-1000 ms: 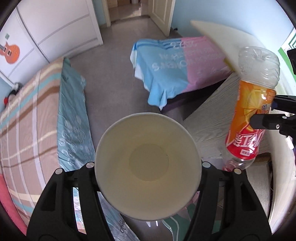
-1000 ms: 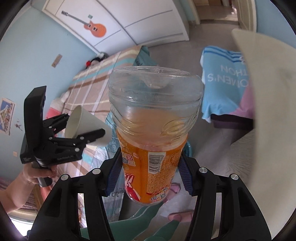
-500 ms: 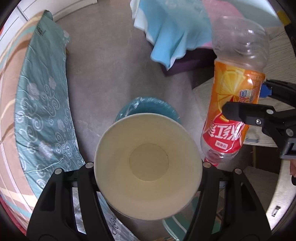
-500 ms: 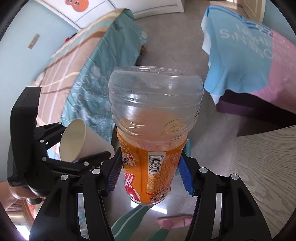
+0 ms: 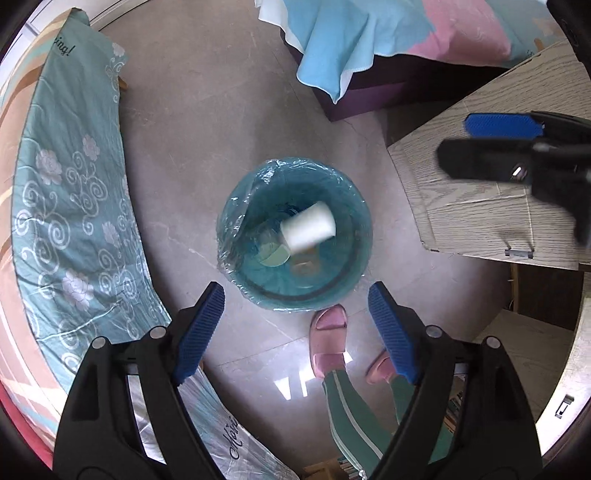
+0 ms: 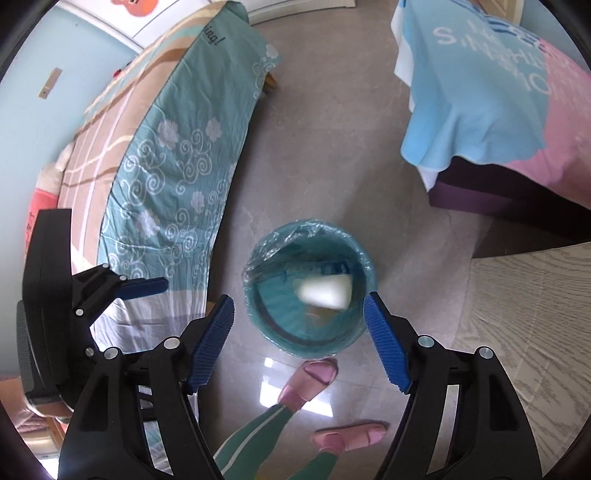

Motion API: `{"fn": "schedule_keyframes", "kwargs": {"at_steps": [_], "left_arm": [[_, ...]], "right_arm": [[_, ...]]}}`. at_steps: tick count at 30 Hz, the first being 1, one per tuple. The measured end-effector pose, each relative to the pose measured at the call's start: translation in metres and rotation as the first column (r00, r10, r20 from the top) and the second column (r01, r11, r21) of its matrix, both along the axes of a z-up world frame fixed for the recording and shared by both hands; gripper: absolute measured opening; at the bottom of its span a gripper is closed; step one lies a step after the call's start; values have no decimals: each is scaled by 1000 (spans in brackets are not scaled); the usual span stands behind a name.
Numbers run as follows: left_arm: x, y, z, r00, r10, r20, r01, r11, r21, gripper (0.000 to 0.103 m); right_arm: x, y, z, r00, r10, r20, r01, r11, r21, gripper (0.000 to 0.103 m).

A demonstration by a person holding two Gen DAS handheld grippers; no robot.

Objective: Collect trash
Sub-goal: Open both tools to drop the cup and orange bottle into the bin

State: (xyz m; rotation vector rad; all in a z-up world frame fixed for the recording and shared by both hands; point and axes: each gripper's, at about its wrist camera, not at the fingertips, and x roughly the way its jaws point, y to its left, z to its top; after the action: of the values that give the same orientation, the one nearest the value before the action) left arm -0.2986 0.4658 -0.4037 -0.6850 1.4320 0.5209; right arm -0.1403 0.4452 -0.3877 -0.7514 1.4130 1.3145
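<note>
Progress: white paper cup sits inside the mouth of the teal lined bin, blurred, on its side, so whether it is falling or at rest cannot be told; a pale orange-tinted shape lies below it at the bin bottom, too blurred to name; left gripper has jaws spread wide with nothing between them; right gripper likewise released and empty; judged from this, the drop-off step looks done for what was carried; whether more trash waits elsewhere cannot be seen.

Edges and room, left wrist view: bin at centre of bare floor; bed with teal floral quilt from 8 to 11 o'clock, near the bin; wood-grain bench corner at 3 o'clock, near the bin rim; blue-pink draped cloth at 1 o'clock, well apart; person's pink slippers at 6 o'clock, one toe just beside the bin; open floor toward 12 o'clock looks the freest way out; bench corner likely the edge to mind for the right gripper.
</note>
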Motion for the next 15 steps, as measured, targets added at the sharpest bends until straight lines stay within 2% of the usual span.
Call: {"fn": "schedule_keyframes", "kwargs": {"at_steps": [3,7,10,15], "left_arm": [[-5,2,14,1000,6,12,-7,1000,13,78],[-10,-2,47,999,0,34,-1,999,33,78],[-11,-11,80,998,-37,57,34,998,44,78],[-4,-39,150,982,-167,94,159,984,84,78]], "right_arm": [[8,-6,19,1000,-11,8,11,1000,16,73],[14,-21,53,999,-32,-2,32,998,47,73],[15,-39,92,999,-33,-20,35,995,92,74],[20,-85,181,998,-29,-56,40,977,208,75]]}}
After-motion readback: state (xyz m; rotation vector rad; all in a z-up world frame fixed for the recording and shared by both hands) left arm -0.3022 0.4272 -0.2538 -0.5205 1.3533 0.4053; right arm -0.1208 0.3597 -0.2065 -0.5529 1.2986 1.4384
